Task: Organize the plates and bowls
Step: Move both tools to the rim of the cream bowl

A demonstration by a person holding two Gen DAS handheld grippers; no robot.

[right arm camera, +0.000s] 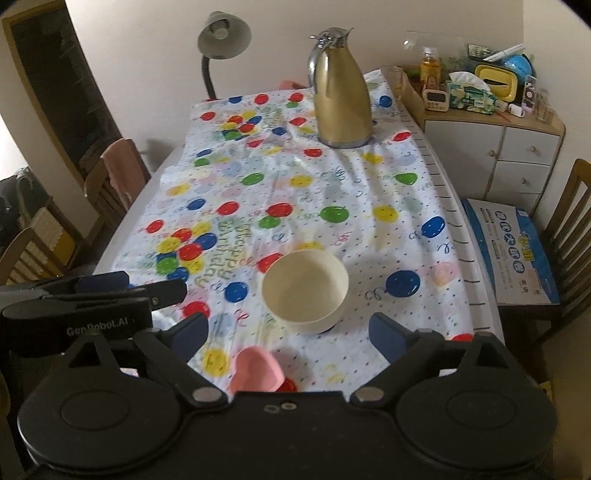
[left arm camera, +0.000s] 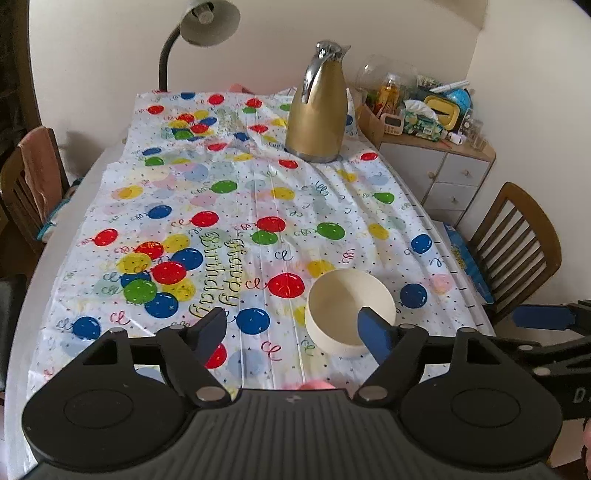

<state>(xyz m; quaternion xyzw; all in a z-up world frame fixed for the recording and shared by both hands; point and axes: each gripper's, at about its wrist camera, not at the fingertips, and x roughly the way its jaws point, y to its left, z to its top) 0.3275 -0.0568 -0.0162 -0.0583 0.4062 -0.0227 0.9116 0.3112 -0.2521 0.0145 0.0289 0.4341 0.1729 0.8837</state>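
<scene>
The cream bowl (right arm camera: pixel 306 291) sits upright on my table, on the side nearer to me. It rests on a white cloth (right arm camera: pixel 332 192) with bright balloons and the words "Happy Birthday". A little pink heart dish (right arm camera: pixel 256 373) lies just in front of the bowl, closer to me, and it does not touch the bowl. Far back on the cloth stands a tall gold jug (right arm camera: pixel 341 92) with a shiny lid. A grey lamp (right arm camera: pixel 223 35) bends over the far edge. Wooden chairs (left arm camera: pixel 517 251) stand on both sides. A white cupboard (right arm camera: pixel 517 155) in the corner has lots of small stuff on top. A blue and white box (right arm camera: pixel 517 251) lies on the chair to my right.

My left gripper (left arm camera: pixel 295 330) tips down at the cloth. Its fingers are spread apart and hold nothing. In its own view the bowl shows behind the right finger, with no touch that I can see. My right gripper (right arm camera: pixel 290 334) tips down too. Its fingers are wide apart and hold nothing. The bowl shows between them, a bit farther out, and the pink dish peeks out low down. My two grippers are side by side.
</scene>
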